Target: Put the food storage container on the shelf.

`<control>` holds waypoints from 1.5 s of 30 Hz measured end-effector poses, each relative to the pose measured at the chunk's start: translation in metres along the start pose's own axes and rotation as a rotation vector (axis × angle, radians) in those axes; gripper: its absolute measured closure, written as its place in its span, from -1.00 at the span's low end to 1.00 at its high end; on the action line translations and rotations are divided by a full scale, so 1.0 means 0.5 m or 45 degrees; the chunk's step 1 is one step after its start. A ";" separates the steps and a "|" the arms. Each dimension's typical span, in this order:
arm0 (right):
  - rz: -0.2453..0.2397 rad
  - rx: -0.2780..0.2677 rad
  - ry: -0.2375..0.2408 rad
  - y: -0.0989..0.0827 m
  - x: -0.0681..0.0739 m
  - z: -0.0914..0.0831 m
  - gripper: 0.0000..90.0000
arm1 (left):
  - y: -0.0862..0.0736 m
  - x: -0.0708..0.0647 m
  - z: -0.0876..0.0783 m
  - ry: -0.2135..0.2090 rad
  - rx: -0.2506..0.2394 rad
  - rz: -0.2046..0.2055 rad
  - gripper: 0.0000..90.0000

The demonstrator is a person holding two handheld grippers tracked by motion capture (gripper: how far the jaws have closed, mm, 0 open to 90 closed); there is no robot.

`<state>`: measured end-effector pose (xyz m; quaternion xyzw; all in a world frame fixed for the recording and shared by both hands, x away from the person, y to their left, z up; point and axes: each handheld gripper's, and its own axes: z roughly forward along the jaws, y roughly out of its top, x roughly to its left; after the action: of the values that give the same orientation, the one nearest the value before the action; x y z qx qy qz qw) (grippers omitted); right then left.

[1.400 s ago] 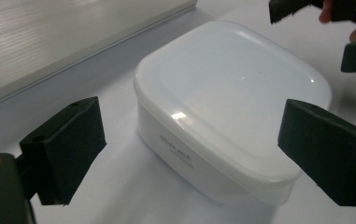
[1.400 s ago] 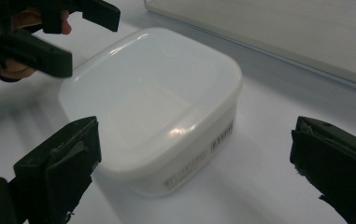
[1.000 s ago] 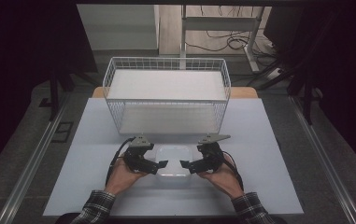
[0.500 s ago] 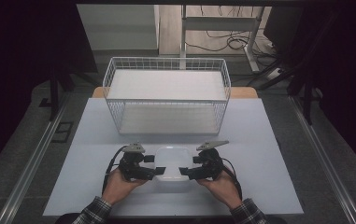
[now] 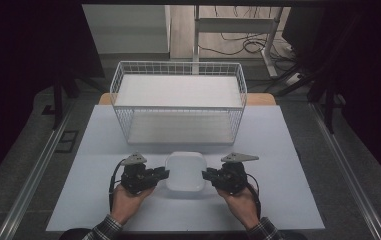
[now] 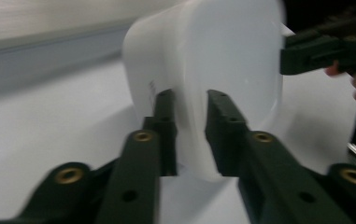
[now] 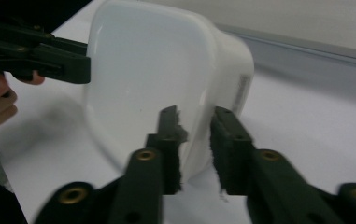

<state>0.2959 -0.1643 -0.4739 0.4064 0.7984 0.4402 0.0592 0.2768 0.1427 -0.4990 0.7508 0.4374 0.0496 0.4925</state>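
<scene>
On the surface (image 5: pixel 103 200) near its front edge, left tool (image 5: pixel 167 174) has just been closing and now pinches the left wall of the white tub (image 5: pixel 185 171), rim between its pads. The tub sits centred, just in front of the wire basket (image 5: pixel 178 100), which looks empty. Right tool (image 5: pixel 204 175) has likewise just been closing and grips the tub's right wall. My read: the two-sided grip is done; lifting the tub and moving it, probably into the basket, is not yet done
</scene>
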 end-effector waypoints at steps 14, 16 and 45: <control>-0.037 -0.059 -0.001 0.022 -0.006 0.010 0.72 | 0.020 0.001 -0.005 0.060 -0.063 0.014 0.73; -0.039 -0.065 -0.001 0.029 -0.010 0.011 0.72 | 0.027 0.003 -0.005 0.057 -0.076 0.013 0.73; -0.034 -0.135 -0.069 0.157 -0.084 0.070 0.68 | 0.148 0.066 0.034 0.122 -0.154 0.045 0.74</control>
<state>0.3864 -0.1489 -0.4472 0.4038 0.7775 0.4698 0.1082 0.3508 0.1445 -0.4617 0.7241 0.4433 0.1204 0.5144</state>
